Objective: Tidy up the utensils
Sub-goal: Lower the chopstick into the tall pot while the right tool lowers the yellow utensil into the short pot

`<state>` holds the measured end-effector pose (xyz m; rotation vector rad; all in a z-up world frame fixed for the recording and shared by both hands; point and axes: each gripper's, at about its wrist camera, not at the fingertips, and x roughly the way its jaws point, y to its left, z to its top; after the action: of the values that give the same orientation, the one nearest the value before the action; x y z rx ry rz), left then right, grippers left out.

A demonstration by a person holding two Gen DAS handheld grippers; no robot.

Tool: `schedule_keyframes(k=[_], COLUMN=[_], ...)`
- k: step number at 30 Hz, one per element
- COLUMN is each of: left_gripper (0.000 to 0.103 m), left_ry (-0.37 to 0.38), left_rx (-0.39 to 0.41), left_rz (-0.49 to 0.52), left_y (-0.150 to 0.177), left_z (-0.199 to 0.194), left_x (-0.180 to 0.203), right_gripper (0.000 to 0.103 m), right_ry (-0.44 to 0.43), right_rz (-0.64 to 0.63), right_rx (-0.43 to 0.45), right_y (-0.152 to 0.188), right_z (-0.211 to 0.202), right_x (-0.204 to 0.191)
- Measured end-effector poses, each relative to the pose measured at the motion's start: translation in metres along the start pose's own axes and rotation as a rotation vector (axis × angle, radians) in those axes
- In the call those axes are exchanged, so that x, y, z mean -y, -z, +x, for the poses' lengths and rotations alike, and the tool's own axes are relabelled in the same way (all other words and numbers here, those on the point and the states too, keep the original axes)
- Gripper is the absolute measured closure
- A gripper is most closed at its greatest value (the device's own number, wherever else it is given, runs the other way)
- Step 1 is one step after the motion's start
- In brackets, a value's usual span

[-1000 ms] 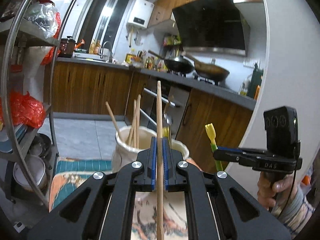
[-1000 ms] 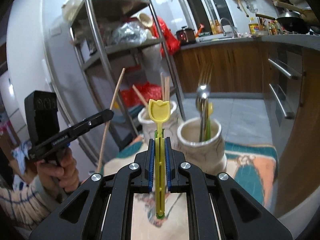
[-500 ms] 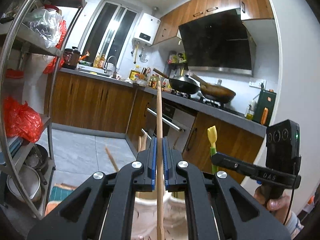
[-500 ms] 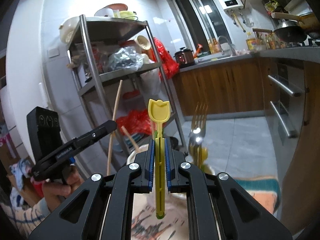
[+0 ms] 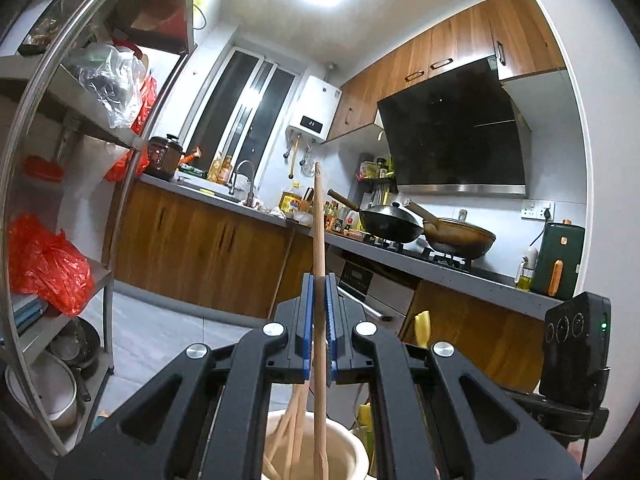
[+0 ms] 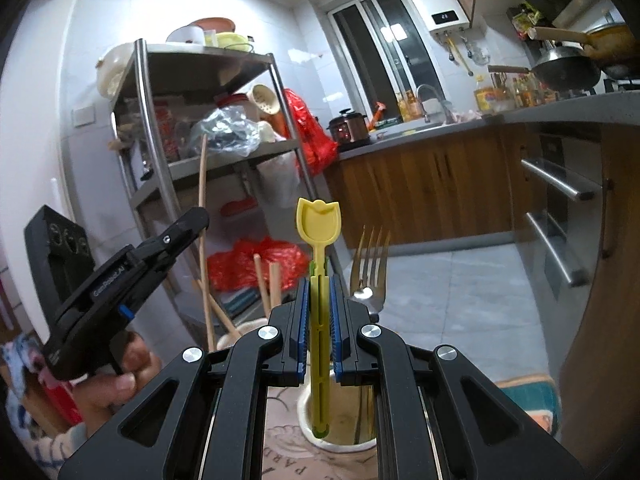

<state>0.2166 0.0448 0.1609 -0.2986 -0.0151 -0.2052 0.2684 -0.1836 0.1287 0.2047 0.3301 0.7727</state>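
Note:
My left gripper (image 5: 319, 292) is shut on a wooden chopstick (image 5: 319, 240) held upright, its lower end inside the cream ceramic jar (image 5: 352, 454) that holds several more chopsticks. My right gripper (image 6: 319, 292) is shut on a yellow-green plastic spoon (image 6: 318, 224), bowl end up, its lower end at the mouth of a second cream jar (image 6: 340, 438) holding a metal fork (image 6: 370, 264). The left gripper with its chopstick also shows in the right wrist view (image 6: 188, 220), above the chopstick jar (image 6: 244, 330).
A steel shelf rack (image 6: 152, 128) with bags and bowls stands to the left. Wooden kitchen cabinets (image 5: 192, 248) and a counter with woks (image 5: 392, 222) lie behind. Both jars stand on a patterned cloth (image 6: 288, 452).
Both grippers have risen and tilted upward, then come over the jars. The chopstick's lower end now sits in its jar and the spoon's lower end reaches the fork jar's mouth.

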Motion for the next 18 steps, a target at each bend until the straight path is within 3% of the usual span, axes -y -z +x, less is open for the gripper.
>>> schedule_keyframes(k=[9, 18], left_gripper=[0.098, 0.097], left_ry=[-0.031, -0.066], left_rx=[-0.002, -0.052], left_rz=[0.089, 0.151], left_y=[0.023, 0.044], left_z=[0.007, 0.006], left_x=[0.013, 0.020], right_gripper=[0.092, 0.092], right_ry=[0.059, 0.106], right_rz=[-0.076, -0.107], right_rx=[0.011, -0.033], right_y=[0.012, 0.032], right_z=[0.009, 0.013], right_x=[-0.008, -0.004])
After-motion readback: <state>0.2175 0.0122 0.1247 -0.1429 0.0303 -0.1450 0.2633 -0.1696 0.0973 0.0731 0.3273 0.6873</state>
